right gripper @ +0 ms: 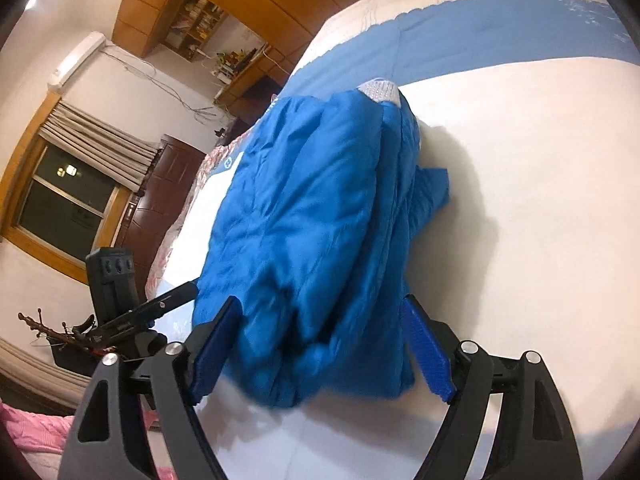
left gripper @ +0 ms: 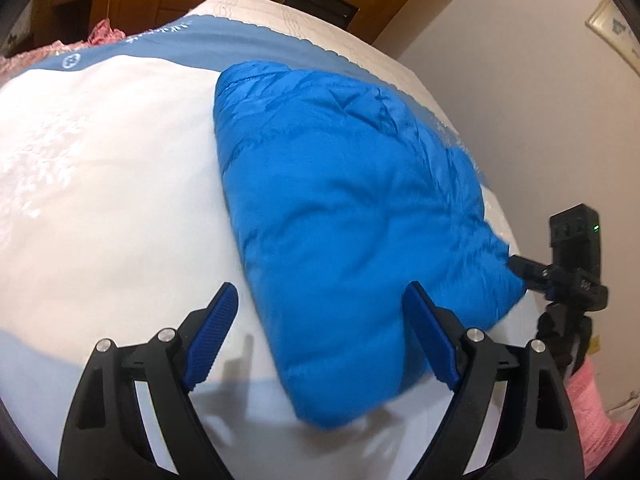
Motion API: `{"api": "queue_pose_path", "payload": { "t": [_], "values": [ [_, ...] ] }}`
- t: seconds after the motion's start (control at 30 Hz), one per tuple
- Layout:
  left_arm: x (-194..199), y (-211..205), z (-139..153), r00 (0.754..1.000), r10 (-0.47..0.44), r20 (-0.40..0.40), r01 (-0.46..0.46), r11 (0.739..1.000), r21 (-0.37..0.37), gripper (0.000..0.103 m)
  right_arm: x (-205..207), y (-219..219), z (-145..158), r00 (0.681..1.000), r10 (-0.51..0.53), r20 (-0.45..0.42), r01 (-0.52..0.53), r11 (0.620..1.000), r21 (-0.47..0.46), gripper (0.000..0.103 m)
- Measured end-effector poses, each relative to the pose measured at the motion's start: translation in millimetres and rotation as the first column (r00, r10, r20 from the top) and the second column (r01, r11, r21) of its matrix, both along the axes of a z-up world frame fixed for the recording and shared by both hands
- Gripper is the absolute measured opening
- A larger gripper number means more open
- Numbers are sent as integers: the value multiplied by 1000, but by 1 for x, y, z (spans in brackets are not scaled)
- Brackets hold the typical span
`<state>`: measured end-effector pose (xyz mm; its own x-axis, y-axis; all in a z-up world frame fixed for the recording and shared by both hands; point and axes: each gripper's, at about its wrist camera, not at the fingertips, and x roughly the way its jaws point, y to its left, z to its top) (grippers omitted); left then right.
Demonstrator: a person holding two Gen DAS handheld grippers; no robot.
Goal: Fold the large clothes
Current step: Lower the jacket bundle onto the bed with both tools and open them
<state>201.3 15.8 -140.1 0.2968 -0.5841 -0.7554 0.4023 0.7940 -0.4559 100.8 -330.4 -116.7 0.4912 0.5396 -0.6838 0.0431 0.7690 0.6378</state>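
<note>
Jacket [left gripper: 352,216] folded on bed [left gripper: 120,184]

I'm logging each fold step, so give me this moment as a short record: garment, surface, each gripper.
garment: blue padded jacket, folded into a thick bundle
surface: white bed cover with a blue band at the far end
left gripper: jaws wide open, the jacket's near edge lies between them, unpressed
right gripper: jaws wide open around the jacket's near end, not gripping
held: nothing
</note>
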Motion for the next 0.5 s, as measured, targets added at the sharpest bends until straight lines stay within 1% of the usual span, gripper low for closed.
{"api": "queue_pose_path", "payload": {
  "t": [0.1, 0.17, 0.2, 0.27, 0.3, 0.37, 0.4, 0.47, 0.5],
  "values": [
    [-9, 1, -12, 1000, 0, -11, 1, 999, 40, 86, -4, 2, -14, 999, -21, -47, 19, 999, -48, 82],
    [-11, 1, -23, 1000, 0, -14, 1, 999, 53, 87, -3, 3, -29, 995, -34, -93, 29, 998, -54, 82],
    [-11, -1, -27, 1000, 1, -7, 0, 998, 63, 87, -1, 3, -33, 995, -35, -97, 29, 998, -64, 82],
    [-11, 1, -28, 1000, 19, -25, -17, 998, 65, 87, 0, 4, -40, 991, -55, -123, 48, 997, -60, 82],
    [-10, 1, -27, 999, 29, -32, -26, 997, 72, 87, -1, 4, -39, 990, -62, -124, 55, 997, -58, 82],
    [-15, 1, -17, 999, 43, -16, -41, 993, 115, 87, -5, 7, -28, 991, -70, -116, 60, 994, -90, 82],
    [-19, 0, -10, 999, 49, -1, -49, 988, 148, 86, -7, 11, -17, 992, -69, -108, 55, 990, -127, 82],
    [-27, 1, 2, 998, 58, 3, -57, 980, 189, 87, -13, 18, 4, 993, -70, -100, 48, 978, -203, 84],
    [-29, 1, 6, 998, 63, 1, -62, 978, 198, 87, -15, 22, 12, 993, -70, -95, 47, 972, -228, 88]
  ]
}}
